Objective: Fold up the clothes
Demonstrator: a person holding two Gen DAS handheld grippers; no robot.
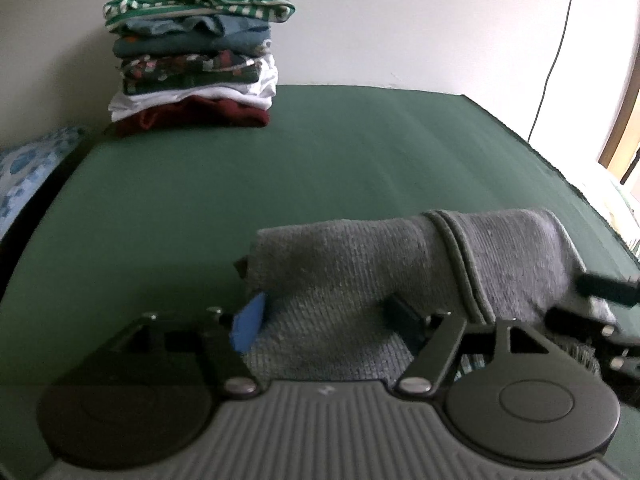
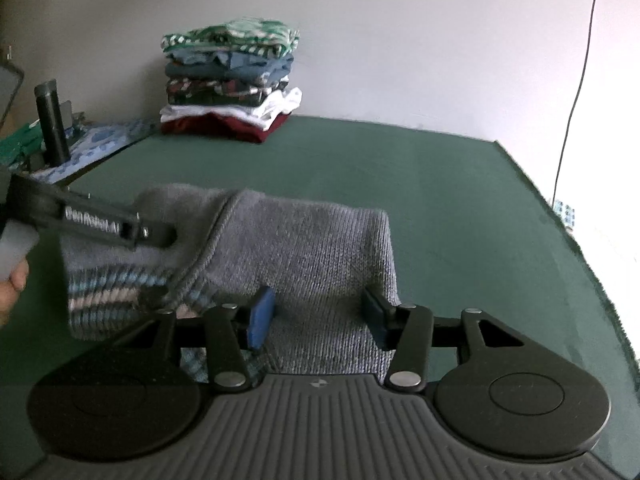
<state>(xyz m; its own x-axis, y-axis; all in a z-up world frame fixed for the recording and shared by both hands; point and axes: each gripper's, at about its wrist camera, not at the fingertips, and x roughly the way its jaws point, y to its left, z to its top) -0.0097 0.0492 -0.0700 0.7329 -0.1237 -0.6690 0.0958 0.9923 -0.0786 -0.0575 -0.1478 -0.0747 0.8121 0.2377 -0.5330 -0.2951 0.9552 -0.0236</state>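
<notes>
A folded grey sweater (image 1: 360, 276) lies near the front of the green table (image 1: 320, 152). Both grippers — left (image 1: 326, 320) and right (image 2: 316, 316) — sit over it with jaws apart, gripping nothing. A stack (image 2: 230, 80) (folded clothes) stands at the far edge.

Left wrist view. Foreground: left gripper (image 1: 324, 322), black linkage arms, jaws spread apart, one blue pad (image 1: 249, 326) at the left finger. Between and beyond the jaws: folded grey knitted sweater (image 1: 360, 276), ribbed edge band crossing its right half, lying on the dark green flat surface (image 1: 280, 168). Right edge of frame: black fingers of the right gripper (image 1: 596, 304) against the sweater's right end. Upper left: stack of folded clothes (image 1: 196, 56), green-and-white striped piece on top, maroon at the bottom. Far left: blue-patterned fabric (image 1: 28, 168). Background: pale wall (image 1: 400, 20); thin black cable (image 1: 556, 48), upper right.
</notes>
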